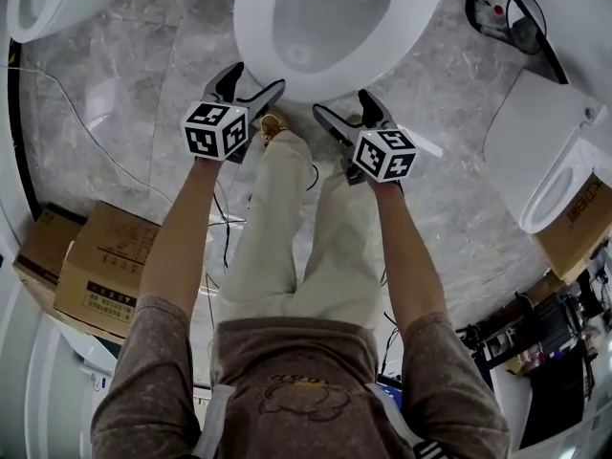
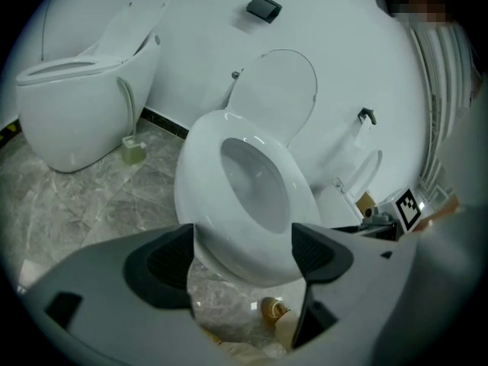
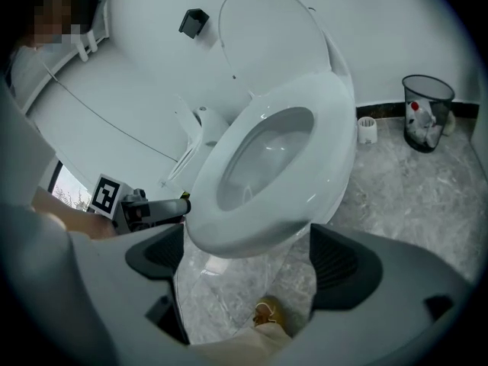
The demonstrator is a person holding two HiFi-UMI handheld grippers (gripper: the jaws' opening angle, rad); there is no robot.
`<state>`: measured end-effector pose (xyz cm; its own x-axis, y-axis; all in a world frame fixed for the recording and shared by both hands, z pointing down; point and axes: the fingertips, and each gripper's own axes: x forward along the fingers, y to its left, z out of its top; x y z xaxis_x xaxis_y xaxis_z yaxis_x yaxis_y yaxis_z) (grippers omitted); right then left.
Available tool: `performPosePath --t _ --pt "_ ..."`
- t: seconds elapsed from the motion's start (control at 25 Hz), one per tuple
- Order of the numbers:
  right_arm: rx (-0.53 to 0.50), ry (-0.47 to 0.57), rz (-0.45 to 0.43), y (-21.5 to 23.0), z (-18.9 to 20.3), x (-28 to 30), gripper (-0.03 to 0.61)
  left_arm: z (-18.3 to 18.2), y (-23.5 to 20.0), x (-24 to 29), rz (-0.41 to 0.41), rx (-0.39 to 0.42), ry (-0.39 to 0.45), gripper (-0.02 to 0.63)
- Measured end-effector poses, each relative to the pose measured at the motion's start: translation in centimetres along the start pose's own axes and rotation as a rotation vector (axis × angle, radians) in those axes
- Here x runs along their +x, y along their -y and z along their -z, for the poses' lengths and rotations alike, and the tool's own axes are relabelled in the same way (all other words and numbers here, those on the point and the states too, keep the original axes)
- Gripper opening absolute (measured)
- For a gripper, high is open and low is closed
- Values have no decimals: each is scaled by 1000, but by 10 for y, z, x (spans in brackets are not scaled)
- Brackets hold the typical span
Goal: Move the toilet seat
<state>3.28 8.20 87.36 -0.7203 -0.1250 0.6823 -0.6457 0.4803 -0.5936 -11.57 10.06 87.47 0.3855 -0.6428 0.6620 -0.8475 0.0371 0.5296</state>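
Left tongs (image 2: 244, 258) and right tongs (image 3: 248, 258) are spread wide and empty. They are held just short of the bowl's front and touch nothing.

Toilet seat (image 2: 200, 178): appears to lie flat on the bowl, though its seam with the rim is hard to make out. The toilet stands at the far edge of the floor (image 1: 143, 75), against the wall, with the lid (image 2: 278, 90) upright behind the seat.

Step in hand, as judged: approach, before any grasp. The next move calls for slipping one jaw under the seat's front rim, closing on it, and swinging it up toward the lid. The glossy rim may slip.

Floor: grey veined marble tile.

Room: a second toilet (image 2: 76, 105) stands along the same wall to the left. A cardboard box (image 1: 105, 266) sits at the floor's left edge, and a mesh bin (image 3: 427, 109) stands by the wall on the right.
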Motion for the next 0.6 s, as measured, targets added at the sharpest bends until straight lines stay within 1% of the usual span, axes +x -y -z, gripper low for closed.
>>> performPosePath --t 0.2,0.32,0.44,0.6 --pt "33 12 4 -1 -3 2 517 -2 2 3 20 -28 -6 393" --pt "22 -13 0 -2 -2 0 517 -3 5 3 29 -48 -10 393" --pt "37 -26 3 -4 -2 0 514 -3 7 0 37 -66 -26 394" --pt "67 -1 15 -7 -7 -4 507 -7 11 -5 51 -77 -39 393"
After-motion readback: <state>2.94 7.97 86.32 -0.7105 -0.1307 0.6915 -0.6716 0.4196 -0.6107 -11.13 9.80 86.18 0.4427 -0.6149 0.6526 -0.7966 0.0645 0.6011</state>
